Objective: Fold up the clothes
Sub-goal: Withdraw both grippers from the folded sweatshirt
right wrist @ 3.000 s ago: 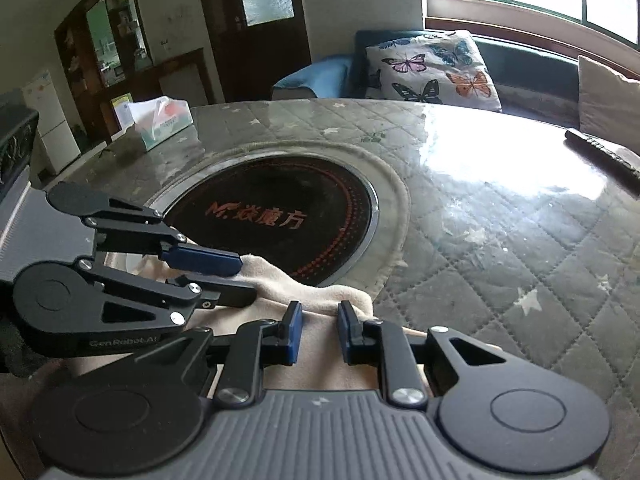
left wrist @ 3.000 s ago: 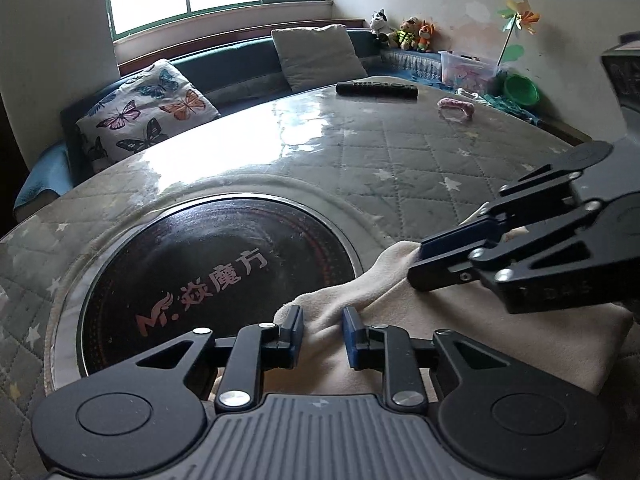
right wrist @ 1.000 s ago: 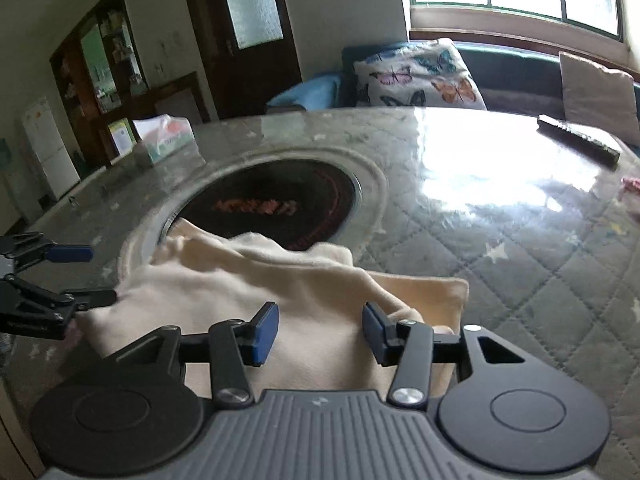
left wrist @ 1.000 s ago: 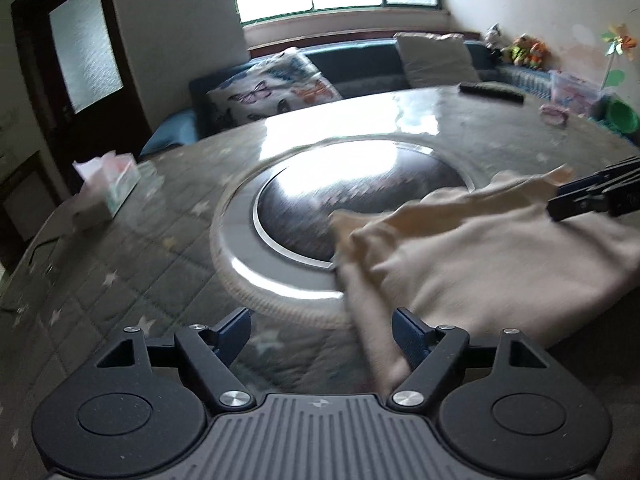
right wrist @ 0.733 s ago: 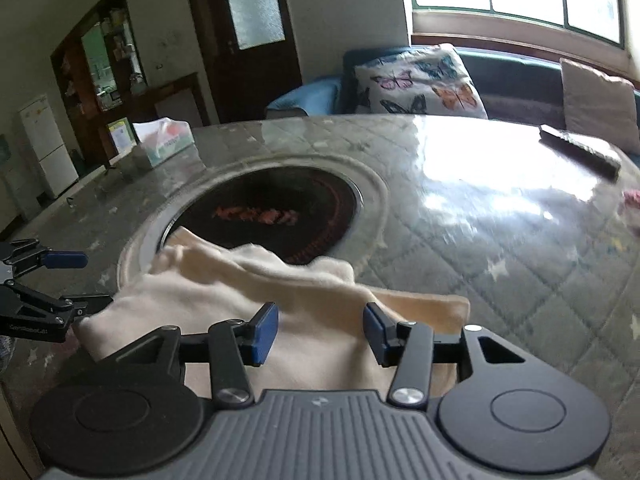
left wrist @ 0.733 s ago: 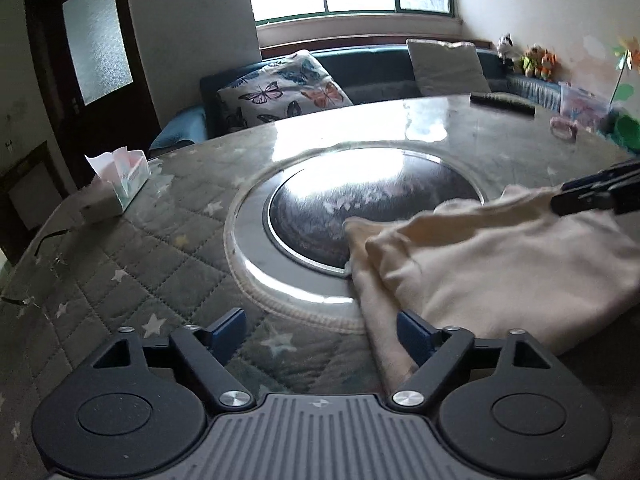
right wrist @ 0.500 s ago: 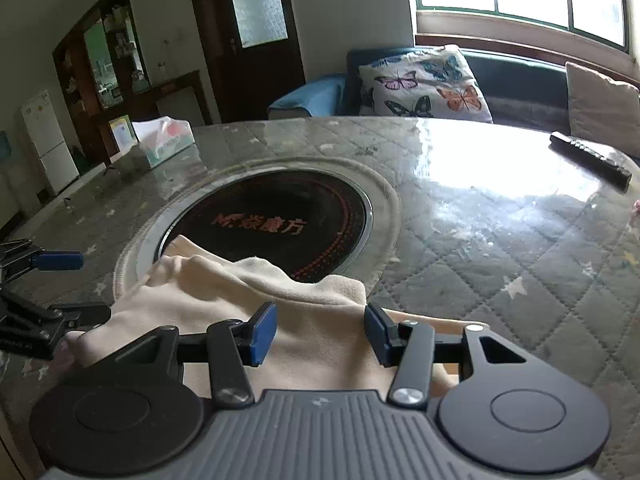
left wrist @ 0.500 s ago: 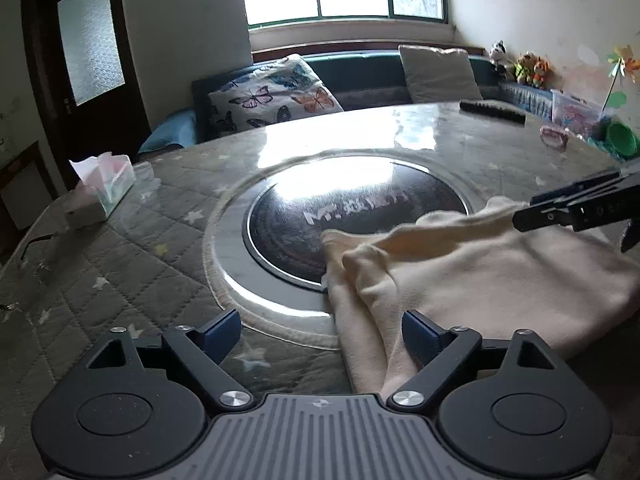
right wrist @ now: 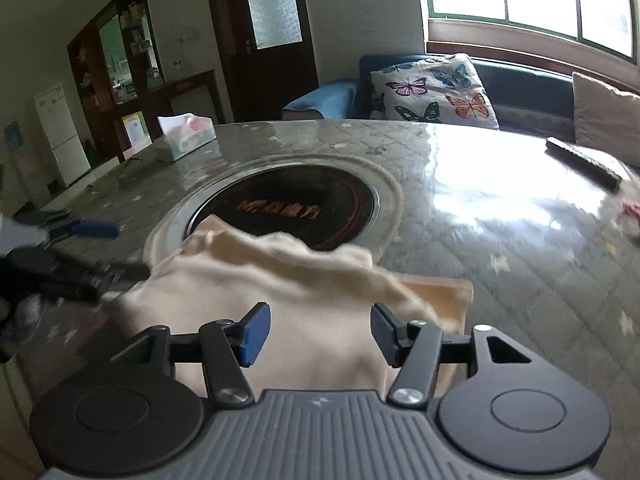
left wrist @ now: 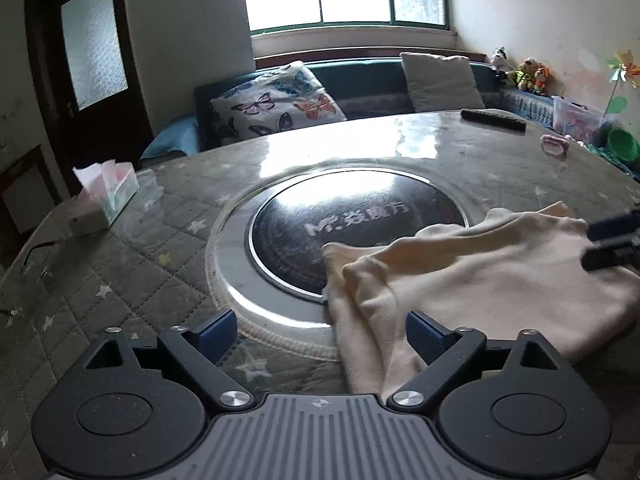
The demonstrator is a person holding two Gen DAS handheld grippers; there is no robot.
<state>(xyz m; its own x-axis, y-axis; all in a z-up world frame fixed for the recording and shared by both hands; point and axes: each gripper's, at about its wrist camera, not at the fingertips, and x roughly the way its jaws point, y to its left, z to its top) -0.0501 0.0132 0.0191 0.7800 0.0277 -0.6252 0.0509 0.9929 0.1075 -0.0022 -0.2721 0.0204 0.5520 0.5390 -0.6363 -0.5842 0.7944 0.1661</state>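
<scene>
Through the left wrist camera I see my left gripper (left wrist: 322, 330) spread wide with nothing between its fingers, the cream garment (left wrist: 460, 276) lying bunched on the quilted round table (left wrist: 132, 264), its edge overlapping the dark glass cooktop (left wrist: 352, 220). Through the right wrist camera my right gripper (right wrist: 320, 334) is likewise agape and empty above the garment (right wrist: 280, 300), with a tissue box (right wrist: 186, 136) far back.

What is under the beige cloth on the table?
The beige cloth lies partly over the black round plate and its pale ring, partly over the quilted table. Anything else under it is covered.
</scene>
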